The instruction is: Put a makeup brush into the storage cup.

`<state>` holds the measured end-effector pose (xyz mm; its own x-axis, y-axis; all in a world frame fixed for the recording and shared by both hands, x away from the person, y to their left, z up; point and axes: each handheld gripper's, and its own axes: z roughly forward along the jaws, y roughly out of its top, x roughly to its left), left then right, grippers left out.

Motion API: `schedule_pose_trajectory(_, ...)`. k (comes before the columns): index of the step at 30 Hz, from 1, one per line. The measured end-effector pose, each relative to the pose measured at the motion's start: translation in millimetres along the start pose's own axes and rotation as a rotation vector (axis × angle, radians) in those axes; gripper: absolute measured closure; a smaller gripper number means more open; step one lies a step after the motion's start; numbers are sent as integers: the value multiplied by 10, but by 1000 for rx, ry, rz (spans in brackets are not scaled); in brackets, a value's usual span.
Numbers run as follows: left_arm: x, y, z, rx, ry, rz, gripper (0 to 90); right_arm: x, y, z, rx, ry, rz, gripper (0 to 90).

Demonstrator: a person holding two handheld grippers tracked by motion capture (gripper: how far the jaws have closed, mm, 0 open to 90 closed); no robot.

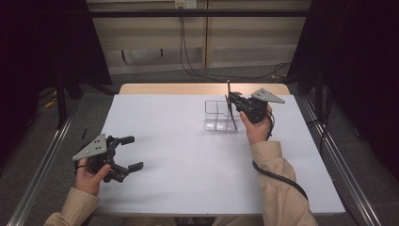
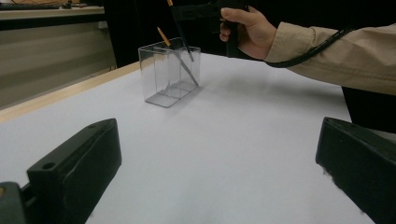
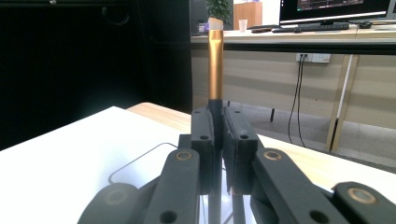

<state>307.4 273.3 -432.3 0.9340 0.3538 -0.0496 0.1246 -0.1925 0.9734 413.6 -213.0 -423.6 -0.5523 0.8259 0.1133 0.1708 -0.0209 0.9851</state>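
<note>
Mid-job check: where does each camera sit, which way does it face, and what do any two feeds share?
High view: above the near table edge, looking forward and down; shows both forearms, left gripper, right gripper.
Left gripper view: low over the table, facing the clear box; open jaws at bottom.
Right gripper view: looks along jaws shut on an upright brush.
Shared: box and brush, high and left views.
</note>
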Motion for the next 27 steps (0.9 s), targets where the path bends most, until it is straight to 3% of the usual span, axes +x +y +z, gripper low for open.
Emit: schedule_pose_trajectory(27,-3,1,4,-2,-3,2,1,16,-78,-19,7,10,-2,838)
